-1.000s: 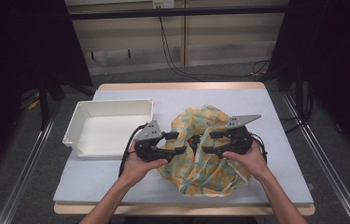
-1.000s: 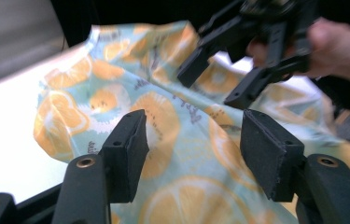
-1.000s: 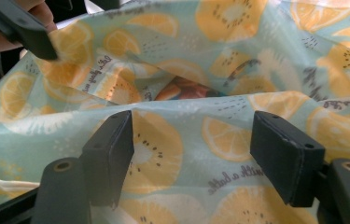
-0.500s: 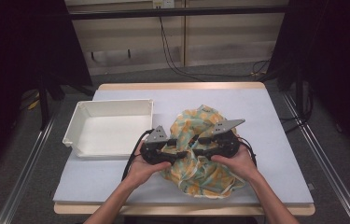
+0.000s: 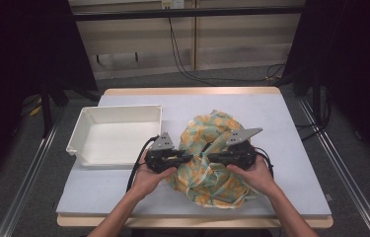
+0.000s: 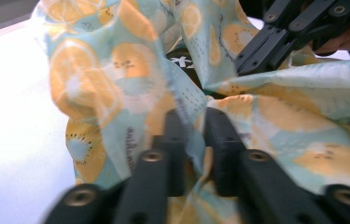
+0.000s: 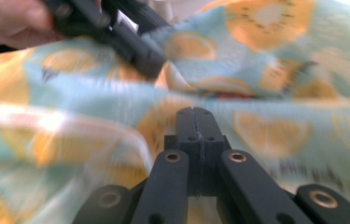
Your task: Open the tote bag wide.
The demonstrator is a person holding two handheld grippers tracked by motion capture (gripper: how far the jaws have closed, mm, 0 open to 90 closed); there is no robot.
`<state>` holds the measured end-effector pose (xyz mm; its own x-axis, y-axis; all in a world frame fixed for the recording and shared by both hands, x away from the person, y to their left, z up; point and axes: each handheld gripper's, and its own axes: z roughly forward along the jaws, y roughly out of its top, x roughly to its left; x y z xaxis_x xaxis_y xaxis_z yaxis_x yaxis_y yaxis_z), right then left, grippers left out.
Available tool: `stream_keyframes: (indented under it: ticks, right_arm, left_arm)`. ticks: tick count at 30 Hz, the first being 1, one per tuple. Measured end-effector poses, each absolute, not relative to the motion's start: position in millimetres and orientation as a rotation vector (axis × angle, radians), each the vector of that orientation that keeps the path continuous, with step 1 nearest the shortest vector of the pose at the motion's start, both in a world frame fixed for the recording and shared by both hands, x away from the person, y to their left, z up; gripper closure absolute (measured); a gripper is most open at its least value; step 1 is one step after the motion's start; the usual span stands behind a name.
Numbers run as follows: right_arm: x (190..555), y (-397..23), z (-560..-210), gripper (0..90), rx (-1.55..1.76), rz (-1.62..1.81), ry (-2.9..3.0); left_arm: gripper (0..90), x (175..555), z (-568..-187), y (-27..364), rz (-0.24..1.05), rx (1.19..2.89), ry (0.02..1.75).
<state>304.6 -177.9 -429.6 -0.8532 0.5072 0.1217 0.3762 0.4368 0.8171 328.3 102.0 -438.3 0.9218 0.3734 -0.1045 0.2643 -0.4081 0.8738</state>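
Cloth lies bunched on the surface, right of the tray. Your left tool has just closed on a fold; your right tool, also just closed, looks shut with no cloth visibly caught. Risk: lifting now drags one-sided, since the right pinch may have missed.

Setting: lab recording station, not a home.
Pale worktop on a wood-edged bench, black curtains at both sides, metal floor rails, loose cables trailing from a wall socket, plain panelled wall behind, grey floor.
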Motion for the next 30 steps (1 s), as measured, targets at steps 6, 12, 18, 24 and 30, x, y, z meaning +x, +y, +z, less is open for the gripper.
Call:
stream_keyframes:
  ticks: [6, 12, 18, 24, 30]
  right_arm:
    - [290, -204, -428, 90.0, 0.824, 1.390, 2.506]
    - [269, -218, -419, 55.4, 0.833, 1.465, 2.454]
    - [281, -203, -429, 55.1, 0.844, 1.402, 2.475]
    - [279, -207, -433, 90.0, 0.851, 1.434, 2.506]
    - [253, -236, -429, 90.0, 0.893, 1.478, 2.473]
  left_arm:
    - [89.1, 326, -433, 111, 0.132, 2.012, 0.460]
    - [88.4, 328, -435, 112, 0.128, 2.011, 0.479]
    - [87.6, 329, -437, 109, 0.111, 2.011, 0.482]
    - [88.2, 330, -438, 111, 0.105, 2.006, 0.493]
    - [88.6, 330, -438, 114, 0.110, 2.012, 0.503]
